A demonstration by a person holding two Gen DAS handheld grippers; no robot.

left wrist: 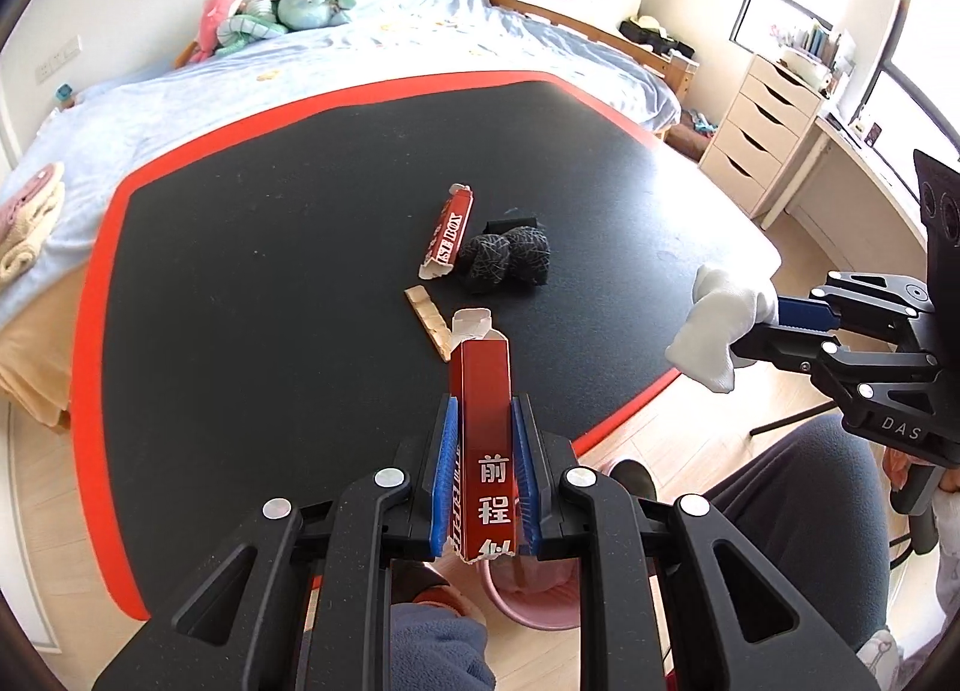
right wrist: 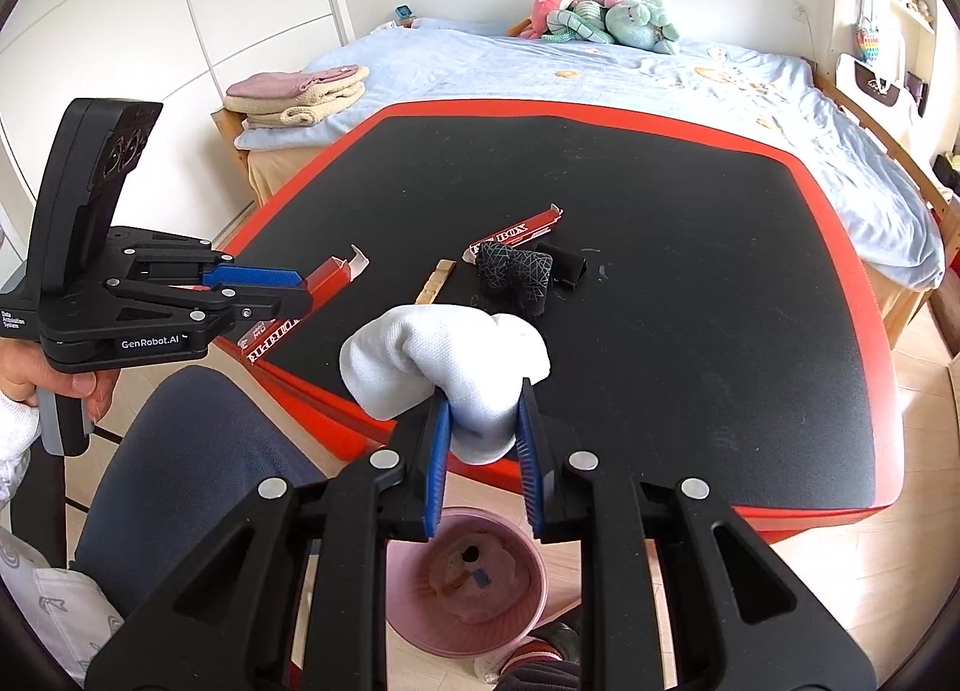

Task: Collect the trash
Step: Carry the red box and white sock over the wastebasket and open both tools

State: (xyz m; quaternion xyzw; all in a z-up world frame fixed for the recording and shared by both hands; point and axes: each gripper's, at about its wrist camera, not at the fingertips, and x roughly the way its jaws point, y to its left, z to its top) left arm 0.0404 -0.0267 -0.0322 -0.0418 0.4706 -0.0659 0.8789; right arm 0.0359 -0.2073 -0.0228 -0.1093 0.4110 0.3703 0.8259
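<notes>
Both grippers are loaded: left gripper [left wrist: 485, 421] pinches a torn red carton [left wrist: 483, 439] lengthwise between its blue pads, right gripper [right wrist: 480, 421] is clamped on a bunched white sock [right wrist: 444, 367]. The pink bin [right wrist: 465, 583] sits on the floor directly below the right gripper, just off the near table edge [right wrist: 660, 487]. My read: this is the drop step. The sock looks lined up over the bin mouth; the carton is long and stiff, so bring the left gripper further back over the bin before opening, or it may catch the rim and tip out. Remaining ahead of both grippers on the table: a second red carton [left wrist: 447, 232], a tan cardboard strip [left wrist: 429, 322], and a black patterned bundle [left wrist: 510, 256] touching that carton. Unclear: the bin is mostly hidden behind the left gripper's frame in the left wrist view; its contents are blurry; can't tell whether the black bundle is socks or trash.
</notes>
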